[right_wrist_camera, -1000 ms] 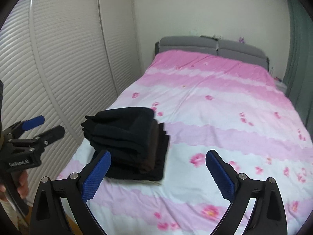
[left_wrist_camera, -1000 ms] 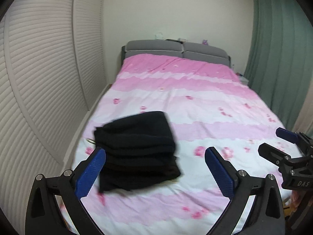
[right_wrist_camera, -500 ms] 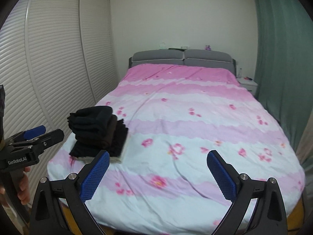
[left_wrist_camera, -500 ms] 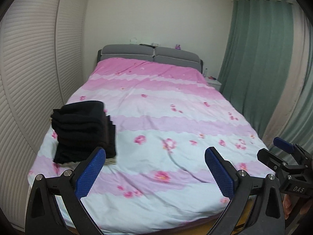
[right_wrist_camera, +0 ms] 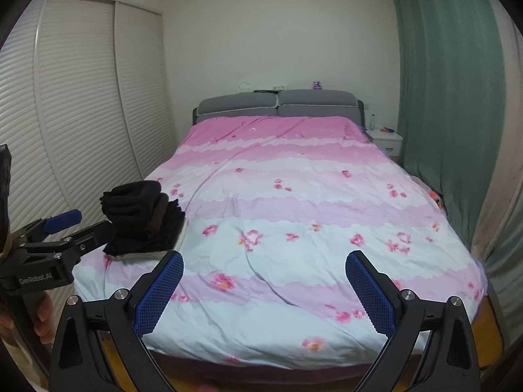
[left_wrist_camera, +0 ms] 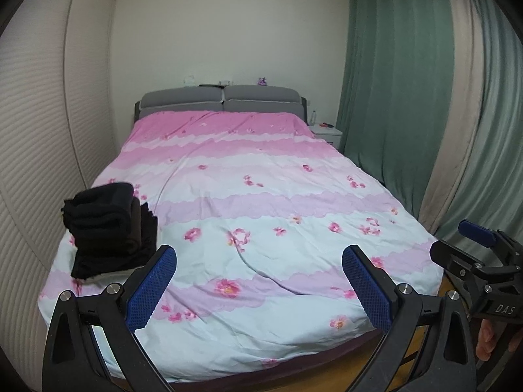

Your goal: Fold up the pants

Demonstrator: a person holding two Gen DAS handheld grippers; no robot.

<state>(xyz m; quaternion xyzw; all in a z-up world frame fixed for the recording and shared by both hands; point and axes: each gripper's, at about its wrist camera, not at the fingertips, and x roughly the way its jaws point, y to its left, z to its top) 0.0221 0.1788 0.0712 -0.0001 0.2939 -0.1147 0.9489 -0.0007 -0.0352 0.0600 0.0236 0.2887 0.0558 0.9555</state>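
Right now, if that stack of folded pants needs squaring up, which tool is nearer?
Probably the left tool: the folded pants sit at the bed's left corner, on its side. Both tools are open and empty, back from the bed.

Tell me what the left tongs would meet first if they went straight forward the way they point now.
Probably the pink floral bed cover, around its middle; nothing stands before it. The stack of folded black pants lies off to the left. Depth is uncertain.

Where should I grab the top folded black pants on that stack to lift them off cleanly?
Judging by its shape, take the top folded black pants by the rounded fold that faces the middle of the bed, coming from that open side with the left tool. The layers join there, so one pinch should catch them all. The wardrobe crowds the other side.
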